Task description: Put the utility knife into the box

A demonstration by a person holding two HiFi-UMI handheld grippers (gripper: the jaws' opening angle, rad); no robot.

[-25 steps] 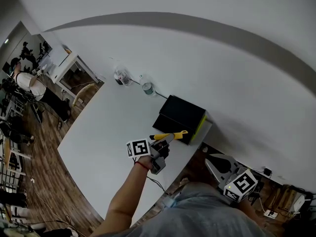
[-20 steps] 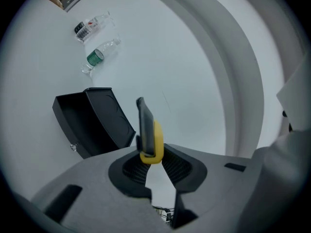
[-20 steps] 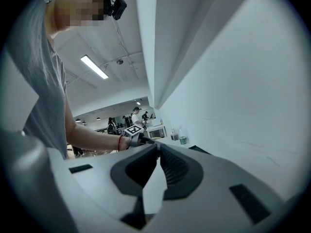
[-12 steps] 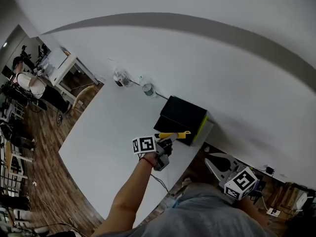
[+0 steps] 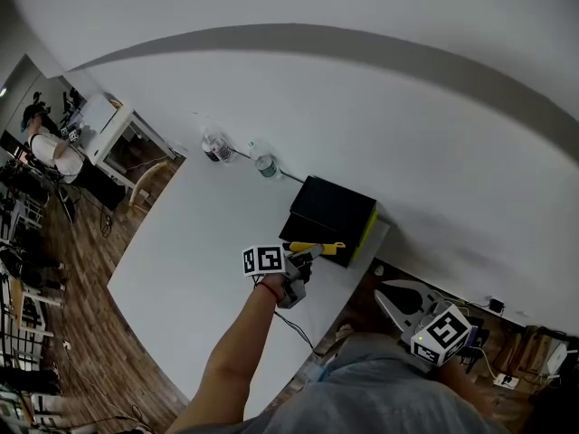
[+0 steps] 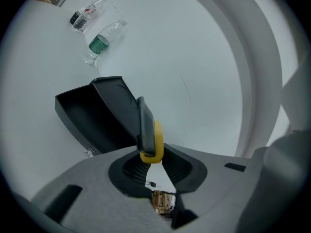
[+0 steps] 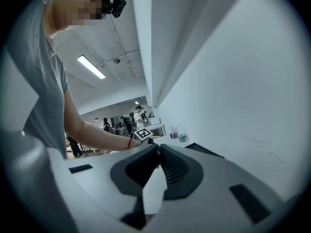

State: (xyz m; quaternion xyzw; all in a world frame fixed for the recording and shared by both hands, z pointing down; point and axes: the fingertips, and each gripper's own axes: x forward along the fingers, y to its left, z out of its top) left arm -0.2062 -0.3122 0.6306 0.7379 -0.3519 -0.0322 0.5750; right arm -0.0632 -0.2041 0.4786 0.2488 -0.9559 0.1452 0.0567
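Left gripper (image 6: 151, 158) clamps the knife (image 6: 147, 127) at the open box's (image 6: 73, 120) near edge, mid-carry. Next, reach farther, lower, release. Right gripper (image 7: 156, 154) waits near-right, jaws closed, empty.

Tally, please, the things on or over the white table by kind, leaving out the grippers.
Clear plastic bottles: 2
Black open box: 1
Yellow-and-black utility knife, held in the left gripper: 1
Total: 4
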